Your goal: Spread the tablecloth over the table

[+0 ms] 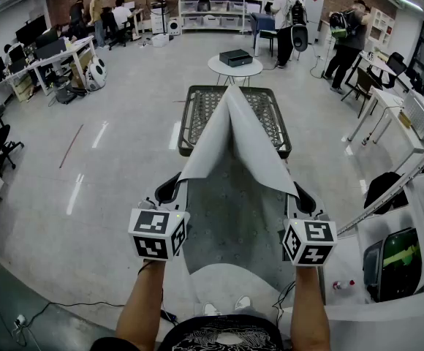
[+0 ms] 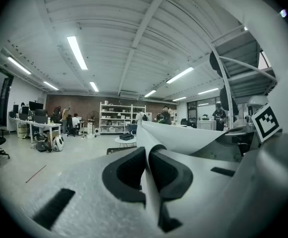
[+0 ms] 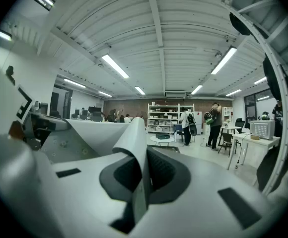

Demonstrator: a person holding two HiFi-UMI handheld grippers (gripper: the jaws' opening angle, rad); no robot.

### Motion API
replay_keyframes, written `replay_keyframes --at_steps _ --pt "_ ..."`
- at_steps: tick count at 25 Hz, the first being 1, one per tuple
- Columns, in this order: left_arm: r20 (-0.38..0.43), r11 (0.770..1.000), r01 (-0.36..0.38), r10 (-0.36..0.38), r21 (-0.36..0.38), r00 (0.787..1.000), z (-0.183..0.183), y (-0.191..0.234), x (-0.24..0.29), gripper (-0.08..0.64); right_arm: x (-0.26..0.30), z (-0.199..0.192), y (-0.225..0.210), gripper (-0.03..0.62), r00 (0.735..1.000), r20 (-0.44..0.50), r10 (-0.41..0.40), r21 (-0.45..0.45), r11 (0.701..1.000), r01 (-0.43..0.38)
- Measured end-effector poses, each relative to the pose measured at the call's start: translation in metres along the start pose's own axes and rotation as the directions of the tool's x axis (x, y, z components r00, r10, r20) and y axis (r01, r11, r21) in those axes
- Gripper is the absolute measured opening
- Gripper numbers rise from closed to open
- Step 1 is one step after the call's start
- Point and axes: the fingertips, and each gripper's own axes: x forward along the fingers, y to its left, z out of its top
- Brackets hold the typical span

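The pale grey tablecloth (image 1: 237,145) hangs in the air between my two grippers and rises to a folded peak over the near end of the metal mesh table (image 1: 197,115). The table's far part shows bare mesh on both sides of the cloth. My left gripper (image 1: 169,189) is shut on the cloth's left corner, and in the left gripper view the gripper (image 2: 147,170) has its dark pads (image 2: 126,175) pressed onto the sheet (image 2: 183,138). My right gripper (image 1: 303,199) is shut on the right corner; the right gripper view shows the gripper (image 3: 145,175) with the cloth (image 3: 104,133) pinched between its jaws.
A round white side table (image 1: 235,66) with a black box stands just beyond the mesh table. Desks and chairs line the left wall (image 1: 44,57). A white desk (image 1: 387,112) and several people (image 1: 347,42) are at the back right. Shelving (image 1: 219,2) fills the far wall.
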Motion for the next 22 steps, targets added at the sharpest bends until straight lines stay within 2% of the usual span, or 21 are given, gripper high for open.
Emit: replay_keyframes --at_steps 12,22 --pt "-0.001 0.999 0.024 -0.024 0.037 1.000 -0.005 0.005 0.003 0.009 0.006 0.009 0.014 0.008 1.000 0.000 -0.031 -0.032 0.999 0.031" --pt "-0.005 0.999 0.015 -0.015 0.048 1.000 -0.010 0.011 0.038 0.009 0.038 0.007 -0.002 0.008 0.999 0.009 -0.036 -0.046 0.998 0.037"
